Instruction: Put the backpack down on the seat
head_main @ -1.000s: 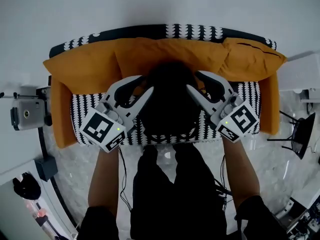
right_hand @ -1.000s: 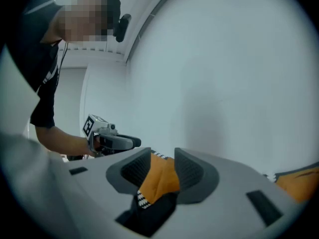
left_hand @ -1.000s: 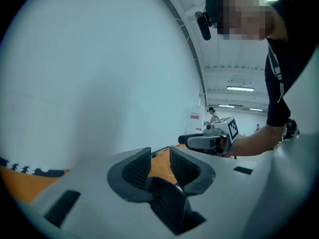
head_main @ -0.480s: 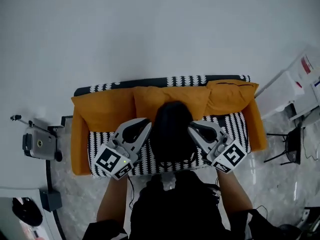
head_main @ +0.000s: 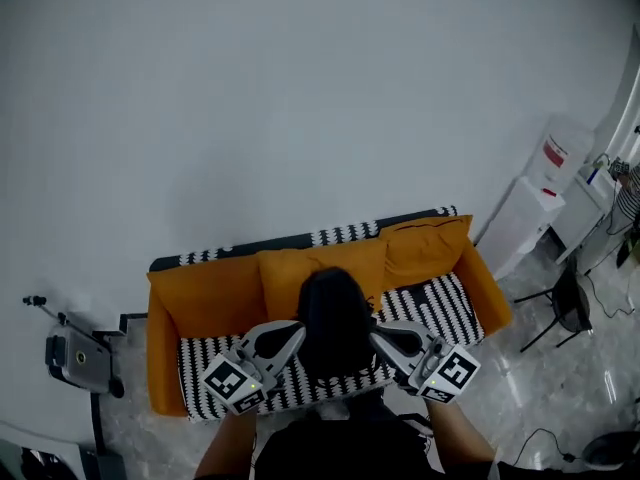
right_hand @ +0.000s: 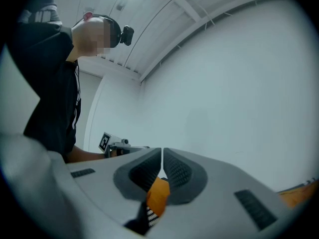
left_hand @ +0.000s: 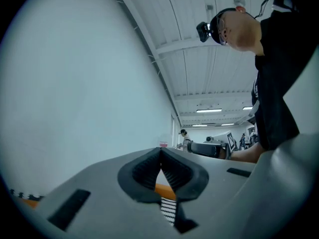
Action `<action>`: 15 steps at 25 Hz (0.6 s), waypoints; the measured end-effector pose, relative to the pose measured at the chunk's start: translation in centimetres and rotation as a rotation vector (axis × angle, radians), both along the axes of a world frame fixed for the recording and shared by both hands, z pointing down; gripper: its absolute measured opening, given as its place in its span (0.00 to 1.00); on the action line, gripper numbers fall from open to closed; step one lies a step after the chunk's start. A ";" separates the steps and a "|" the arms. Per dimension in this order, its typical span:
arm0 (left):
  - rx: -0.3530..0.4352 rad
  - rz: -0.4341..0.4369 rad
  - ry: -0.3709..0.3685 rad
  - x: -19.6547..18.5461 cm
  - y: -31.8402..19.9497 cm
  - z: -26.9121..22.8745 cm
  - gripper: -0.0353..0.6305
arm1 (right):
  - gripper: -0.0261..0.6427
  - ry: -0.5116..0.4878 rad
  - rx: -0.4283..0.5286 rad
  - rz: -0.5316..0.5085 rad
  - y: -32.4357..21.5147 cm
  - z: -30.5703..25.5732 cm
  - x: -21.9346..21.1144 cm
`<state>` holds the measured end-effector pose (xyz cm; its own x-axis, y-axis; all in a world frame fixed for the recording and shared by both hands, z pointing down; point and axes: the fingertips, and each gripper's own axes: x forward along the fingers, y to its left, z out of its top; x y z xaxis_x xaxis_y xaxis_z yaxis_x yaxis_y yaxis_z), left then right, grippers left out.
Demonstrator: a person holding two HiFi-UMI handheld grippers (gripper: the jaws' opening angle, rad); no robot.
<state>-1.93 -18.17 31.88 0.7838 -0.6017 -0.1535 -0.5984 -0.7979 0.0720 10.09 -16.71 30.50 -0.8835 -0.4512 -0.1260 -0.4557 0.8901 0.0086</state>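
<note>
Backpack (head_main: 335, 318): one, black, lower centre of the head view, set on the striped seat of the single sofa (head_main: 440, 303), against three orange cushions (head_main: 290, 268). Placement judged complete. Two tools: left gripper (head_main: 297, 331) and right gripper (head_main: 376, 334) flank it, jaws just closed together, nothing between them. Next: draw both clear without snagging.
</note>
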 end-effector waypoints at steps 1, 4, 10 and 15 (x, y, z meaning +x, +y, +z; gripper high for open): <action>-0.001 0.014 0.008 0.4 0.7 -0.3 0.09 | 0.09 -0.005 -0.008 -0.003 0.9 0.2 0.1; 0.016 0.045 -0.007 1.9 2.5 -1.4 0.09 | 0.09 -0.005 -0.018 -0.021 3.2 0.5 0.7; 0.051 0.056 -0.020 5.0 6.3 -3.6 0.09 | 0.09 -0.033 -0.035 -0.082 7.4 0.0 3.3; 0.000 0.067 -0.036 10.1 10.0 -2.5 0.09 | 0.09 -0.049 -0.078 -0.148 10.4 0.4 6.5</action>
<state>8.17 -8.13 29.41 0.8271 -0.5482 -0.1243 -0.5463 -0.8360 0.0516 16.54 -6.32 30.86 -0.9347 -0.3265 -0.1404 -0.3177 0.9447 -0.0819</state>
